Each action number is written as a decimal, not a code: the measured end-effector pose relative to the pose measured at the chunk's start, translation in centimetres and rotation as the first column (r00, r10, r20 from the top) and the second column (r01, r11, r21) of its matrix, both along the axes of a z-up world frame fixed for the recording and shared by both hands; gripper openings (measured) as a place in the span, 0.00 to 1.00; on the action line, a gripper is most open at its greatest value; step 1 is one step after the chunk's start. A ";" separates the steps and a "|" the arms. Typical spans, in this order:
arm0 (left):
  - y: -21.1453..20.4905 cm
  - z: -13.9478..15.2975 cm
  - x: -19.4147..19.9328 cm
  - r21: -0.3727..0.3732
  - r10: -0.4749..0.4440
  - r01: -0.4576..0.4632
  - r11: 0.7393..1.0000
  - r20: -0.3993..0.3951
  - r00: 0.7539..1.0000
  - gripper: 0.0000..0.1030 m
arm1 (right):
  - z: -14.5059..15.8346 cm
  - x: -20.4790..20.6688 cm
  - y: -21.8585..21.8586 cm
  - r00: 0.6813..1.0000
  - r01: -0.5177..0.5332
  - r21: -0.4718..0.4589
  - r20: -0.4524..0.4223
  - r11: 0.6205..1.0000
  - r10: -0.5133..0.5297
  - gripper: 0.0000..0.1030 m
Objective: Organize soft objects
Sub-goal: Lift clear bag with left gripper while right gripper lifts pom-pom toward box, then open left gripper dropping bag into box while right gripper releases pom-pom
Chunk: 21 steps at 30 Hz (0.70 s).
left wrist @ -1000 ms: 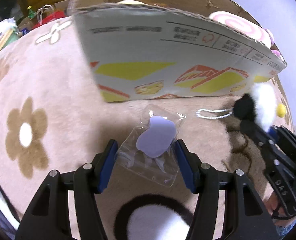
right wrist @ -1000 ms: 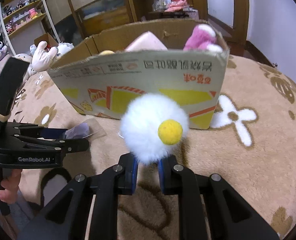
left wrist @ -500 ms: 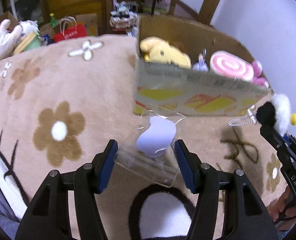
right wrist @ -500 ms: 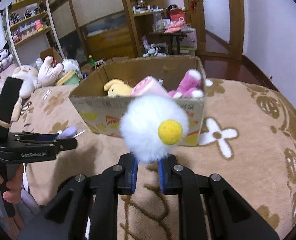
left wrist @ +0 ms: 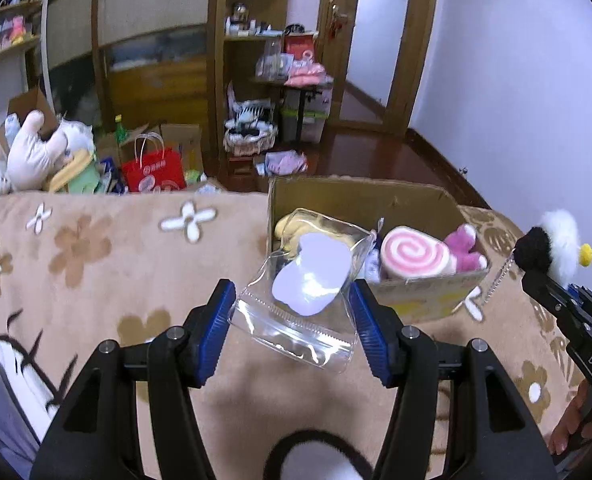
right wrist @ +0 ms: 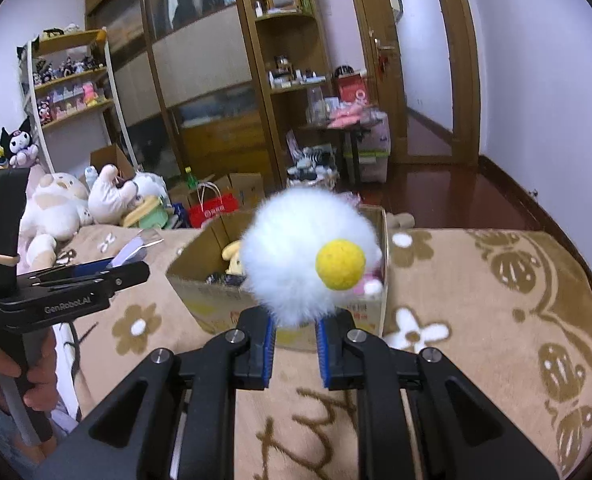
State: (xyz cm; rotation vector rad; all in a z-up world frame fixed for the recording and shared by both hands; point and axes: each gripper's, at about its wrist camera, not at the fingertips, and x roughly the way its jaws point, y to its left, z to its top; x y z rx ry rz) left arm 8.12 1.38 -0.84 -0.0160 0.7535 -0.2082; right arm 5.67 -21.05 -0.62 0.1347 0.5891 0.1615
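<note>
The beige plush blanket with brown and white flower patterns (left wrist: 96, 248) spread under everything, and on it stood the open brown cardboard box (left wrist: 424, 300), already holding a pink-and-white swirl roll plush (left wrist: 412, 258), a magenta plush toy (left wrist: 466, 246) and a yellow plush (right wrist: 234, 258). The left gripper (left wrist: 292, 320) hung above the blanket just short of the box's near wall, its blue pads set wide against the two side edges of a clear zip-top plastic bag with a flat lilac soft shape inside (left wrist: 308, 280); the bag bowed between them, so it appeared pinched rather than loose. The right gripper (right wrist: 292, 344) was closed narrow on the base of a fluffy white pompom with a yellow felt ball on its face (right wrist: 308, 264), held up in front of the box; from the left wrist view the pompom showed a black fuzzy part and a small bead chain dangling below

Both items looked very light and yielding. The bag seemed the trickier one: its film was probably slick and it buckled under side pressure, so a firmer hold near the stiffer zip strip would likely serve better than the thin edges. The pompom would squash without harm, and the grip low at its base seemed sound, though the loose chain could snag the box rim
</note>
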 end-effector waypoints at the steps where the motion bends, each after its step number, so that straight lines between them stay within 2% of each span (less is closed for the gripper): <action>1: -0.3 0.3 0.1 0.008 -0.002 0.002 1.000 0.015 1.000 0.56 | 0.2 0.1 0.0 1.000 -0.001 0.001 0.005 1.000 0.001 0.18; 12: -3.2 1.6 3.0 0.050 -0.078 0.073 0.996 0.090 0.993 0.56 | 0.6 2.9 -0.1 0.999 0.000 -0.003 0.033 1.000 0.001 0.18; 17: -4.1 0.3 4.3 0.093 -0.093 0.086 0.992 0.082 0.992 0.57 | -0.1 4.8 -0.7 0.999 0.003 0.015 0.041 1.000 -0.004 0.18; 21: -4.1 -1.2 5.3 0.083 -0.090 0.086 0.993 0.042 0.995 0.57 | -1.2 5.8 -0.7 0.999 -0.001 0.041 0.048 0.999 -0.001 0.18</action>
